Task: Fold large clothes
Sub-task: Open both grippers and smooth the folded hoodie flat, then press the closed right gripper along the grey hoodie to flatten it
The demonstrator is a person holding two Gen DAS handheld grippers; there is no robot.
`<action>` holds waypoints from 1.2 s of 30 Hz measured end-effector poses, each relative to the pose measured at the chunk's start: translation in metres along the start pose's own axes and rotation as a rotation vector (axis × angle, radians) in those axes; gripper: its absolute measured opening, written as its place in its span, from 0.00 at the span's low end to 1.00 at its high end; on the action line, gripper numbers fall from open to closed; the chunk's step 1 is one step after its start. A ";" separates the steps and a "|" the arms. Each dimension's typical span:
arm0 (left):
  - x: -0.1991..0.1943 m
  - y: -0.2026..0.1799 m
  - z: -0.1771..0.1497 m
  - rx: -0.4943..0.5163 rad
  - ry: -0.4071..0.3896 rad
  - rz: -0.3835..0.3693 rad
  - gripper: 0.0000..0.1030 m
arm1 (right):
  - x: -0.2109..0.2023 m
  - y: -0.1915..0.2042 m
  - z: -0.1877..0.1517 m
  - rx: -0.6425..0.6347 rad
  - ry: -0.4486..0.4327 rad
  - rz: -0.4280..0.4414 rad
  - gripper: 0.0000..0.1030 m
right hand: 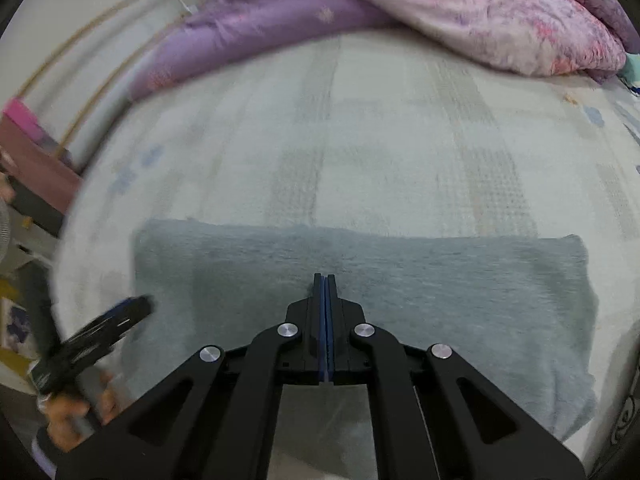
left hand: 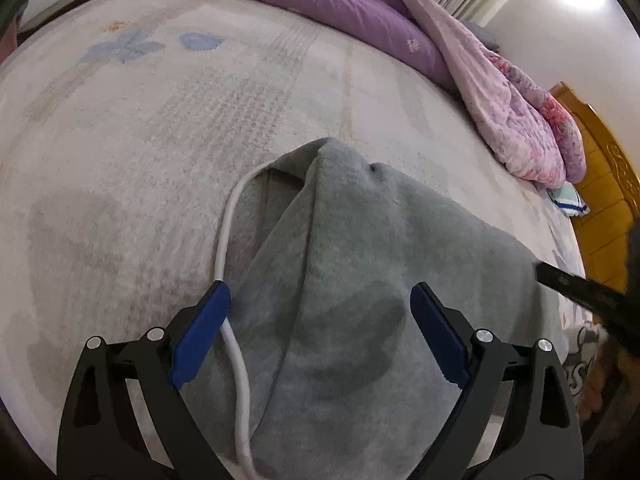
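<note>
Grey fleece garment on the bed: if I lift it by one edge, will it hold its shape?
Probably not. The grey garment already humps and creases, so it likely drapes limp. Its fuzzy nap should grip the pads. The white drawcord lies loose and may trail.

The grey garment is soft, fuzzy cloth. The bed cover is nubbly cloth. The purple quilt looks smooth. The headboard is shiny wood.
</note>
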State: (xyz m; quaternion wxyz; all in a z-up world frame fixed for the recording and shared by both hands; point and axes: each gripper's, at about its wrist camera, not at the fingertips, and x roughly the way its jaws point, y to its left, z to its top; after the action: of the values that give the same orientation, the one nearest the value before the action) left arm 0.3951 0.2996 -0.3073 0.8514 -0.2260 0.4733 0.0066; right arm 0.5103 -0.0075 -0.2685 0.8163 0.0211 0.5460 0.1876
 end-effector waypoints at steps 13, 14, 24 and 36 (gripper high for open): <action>-0.010 0.023 -0.021 -0.132 -0.001 -0.071 0.89 | 0.028 -0.029 -0.002 0.146 0.070 0.078 0.00; -0.013 0.024 -0.023 -0.138 -0.004 -0.080 0.89 | 0.017 -0.029 -0.002 0.159 0.052 0.085 0.00; -0.024 0.046 -0.039 -0.247 0.002 -0.174 0.89 | 0.045 -0.006 0.013 0.128 0.073 0.066 0.00; -0.020 0.041 -0.052 -0.212 0.022 -0.141 0.91 | 0.018 -0.005 -0.023 0.185 0.118 0.067 0.00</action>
State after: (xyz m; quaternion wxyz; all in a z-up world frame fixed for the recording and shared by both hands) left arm 0.3334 0.3200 -0.3300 0.8159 -0.3474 0.4621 -0.0059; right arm 0.4973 -0.0100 -0.2951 0.7704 0.1036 0.6072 0.1645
